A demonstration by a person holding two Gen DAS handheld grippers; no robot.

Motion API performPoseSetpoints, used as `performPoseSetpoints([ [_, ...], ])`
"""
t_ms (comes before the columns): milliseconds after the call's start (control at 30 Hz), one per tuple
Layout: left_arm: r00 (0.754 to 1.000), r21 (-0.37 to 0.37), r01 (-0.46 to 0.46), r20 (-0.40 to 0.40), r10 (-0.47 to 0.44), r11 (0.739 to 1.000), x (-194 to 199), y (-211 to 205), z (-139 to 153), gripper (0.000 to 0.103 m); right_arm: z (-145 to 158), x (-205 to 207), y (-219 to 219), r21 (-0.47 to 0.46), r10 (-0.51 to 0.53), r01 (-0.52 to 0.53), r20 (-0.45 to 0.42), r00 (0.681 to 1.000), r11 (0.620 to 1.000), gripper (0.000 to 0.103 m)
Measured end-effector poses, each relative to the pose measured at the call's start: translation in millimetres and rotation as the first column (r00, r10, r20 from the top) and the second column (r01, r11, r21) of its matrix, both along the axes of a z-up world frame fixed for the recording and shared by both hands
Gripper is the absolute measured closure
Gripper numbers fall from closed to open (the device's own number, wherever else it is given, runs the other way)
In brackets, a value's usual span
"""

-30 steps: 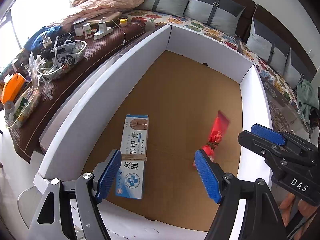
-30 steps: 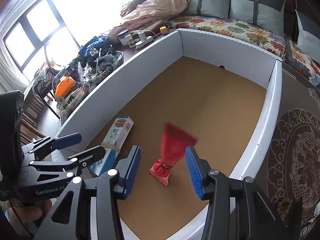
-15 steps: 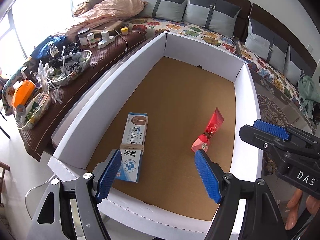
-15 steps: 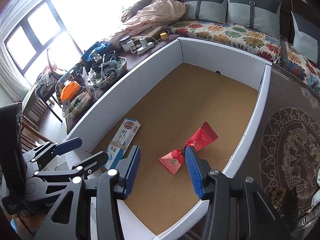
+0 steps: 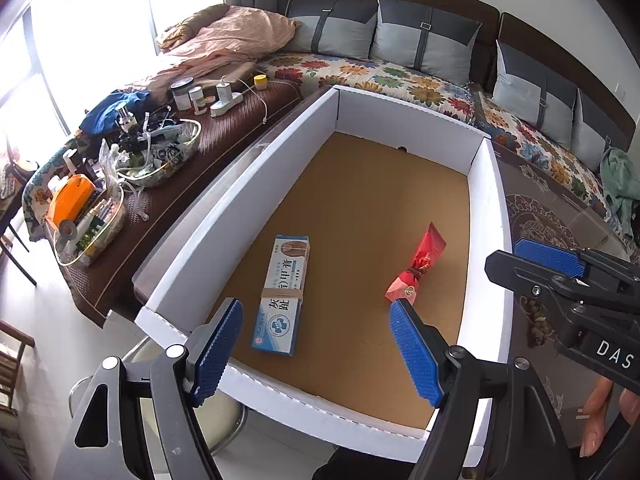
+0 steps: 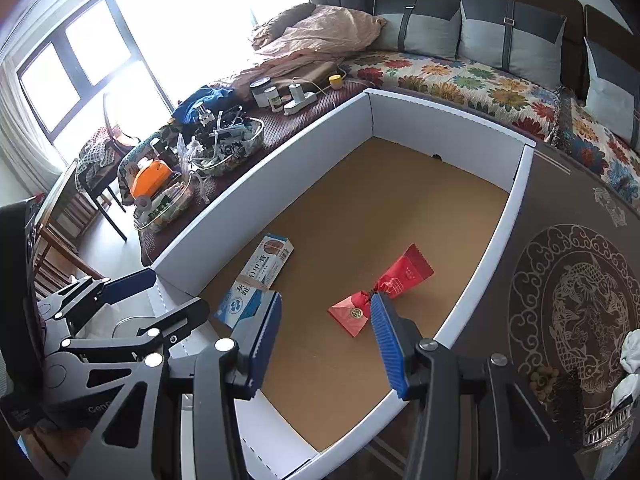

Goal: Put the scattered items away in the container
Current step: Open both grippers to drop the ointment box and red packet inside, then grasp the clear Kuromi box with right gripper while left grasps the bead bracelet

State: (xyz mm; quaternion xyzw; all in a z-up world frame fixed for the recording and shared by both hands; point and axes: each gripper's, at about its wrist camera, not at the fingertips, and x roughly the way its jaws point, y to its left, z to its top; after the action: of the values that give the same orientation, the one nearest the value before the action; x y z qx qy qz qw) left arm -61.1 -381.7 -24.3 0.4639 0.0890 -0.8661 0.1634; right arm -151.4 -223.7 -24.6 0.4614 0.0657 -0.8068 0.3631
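Inside the white-walled box (image 5: 248, 184), on its brown cardboard floor, lie two things: a long blue-and-white carton (image 5: 282, 294) with a band around its middle, and a red foil packet (image 5: 418, 266) pinched at its waist by a dark tie. The carton rests nearer the box's left wall, the packet nearer its right wall, the two well apart and both toward the box's near end. The rest of the box floor is bare.

Above the near rim of the box hangs the left tool (image 5: 316, 346), its blue pads spread wide with nothing between them. The right tool (image 6: 324, 340) hangs beside it over the same end of the box, its pads also parted and empty; in its own view the packet shows just past the tip of the right-hand pad, not touched by it. A fingertip (image 5: 596, 420) of the person shows under the right tool.

Left of the box, a dark brown surface (image 5: 236, 128) carries jars, a power strip and baskets of clutter. Beyond the box runs a floral-covered sofa (image 5: 400, 76) with grey cushions.
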Motion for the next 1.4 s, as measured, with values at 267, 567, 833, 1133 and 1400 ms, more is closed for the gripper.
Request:
performPoseSetpoints([
  [267, 1.000, -0.021, 0.013, -0.019, -0.013, 1.000, 12.9, 15.9, 18.1, 0.028, 8.4, 18.6, 20.2, 0.000, -0.009, 0.009, -0.020, 1.000, 1.000, 0.055],
  [567, 0.991, 0.014, 0.132, -0.033, -0.132, 0.991, 32.1, 96.8, 16.4, 0.028, -29.5, 75.3, 142.6, -0.093, -0.148, 0.146, -0.024, 0.989, 0.985, 0.055],
  [833, 0.938, 0.080, 0.340, 0.041, -0.344, 0.937, 25.6, 231.7, -16.9, 0.028, -74.5, 125.6, 313.8, -0.093, -0.385, 0.378, -0.074, 0.920, 0.921, 0.055],
  [1133, 0.865, 0.170, 0.455, 0.148, -0.479, 0.874, 21.2, 335.1, -63.1, 0.028, -78.4, 82.7, 474.1, -0.029, -0.416, 0.416, -0.145, 0.898, 0.909, 0.052],
  [1400, 0.857, 0.151, 0.461, 0.182, -0.483, 0.875, 18.2, 335.6, -65.0, 0.028, -104.3, 5.2, 480.9, 0.166, -0.155, 0.166, -0.079, 0.985, 0.972, 0.045],
])
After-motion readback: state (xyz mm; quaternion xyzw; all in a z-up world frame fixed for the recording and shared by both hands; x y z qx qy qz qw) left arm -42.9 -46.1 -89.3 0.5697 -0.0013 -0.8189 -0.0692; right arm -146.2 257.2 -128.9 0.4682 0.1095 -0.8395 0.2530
